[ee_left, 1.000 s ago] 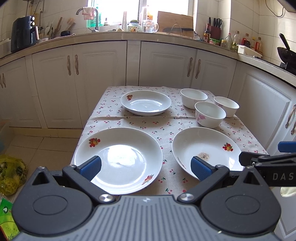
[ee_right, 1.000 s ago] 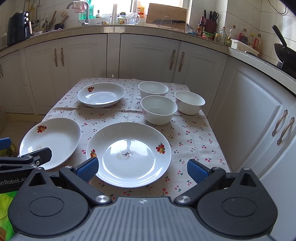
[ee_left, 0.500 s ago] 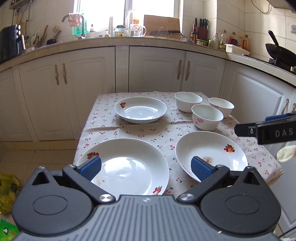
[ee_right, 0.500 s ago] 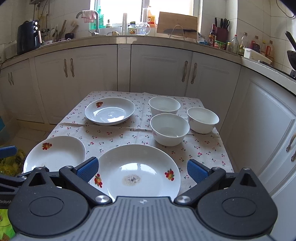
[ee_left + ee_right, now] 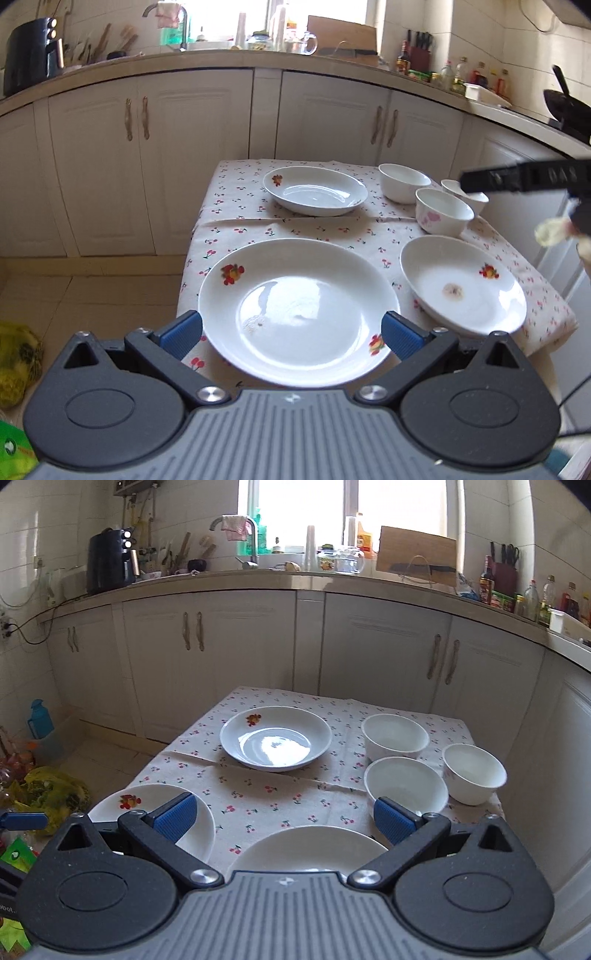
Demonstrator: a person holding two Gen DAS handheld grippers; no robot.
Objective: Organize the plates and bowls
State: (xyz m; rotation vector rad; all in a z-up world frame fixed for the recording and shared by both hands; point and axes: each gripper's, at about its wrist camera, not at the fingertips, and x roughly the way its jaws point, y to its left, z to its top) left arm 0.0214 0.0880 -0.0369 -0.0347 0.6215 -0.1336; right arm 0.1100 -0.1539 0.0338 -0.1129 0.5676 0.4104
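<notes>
Left wrist view: both grippers, left [image 5: 291,328] and right [image 5: 282,818], hover spread-fingered over plates.

The cloth [image 5: 332,236] on the surface was cream with small red cherries. The plates [image 5: 299,310] were white with red-and-yellow fruit motifs. One white bowl [image 5: 443,210] bore pink flowers. At upper left of the frame stood a black appliance [image 5: 31,55].

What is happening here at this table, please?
A person holds two grippers over a table with a cherry-print cloth. Three plates and three bowls lie separately, nothing stacked. The left gripper is open, its fingers on either side of the near large plate without gripping it. The right gripper is open too and holds nothing.
</notes>
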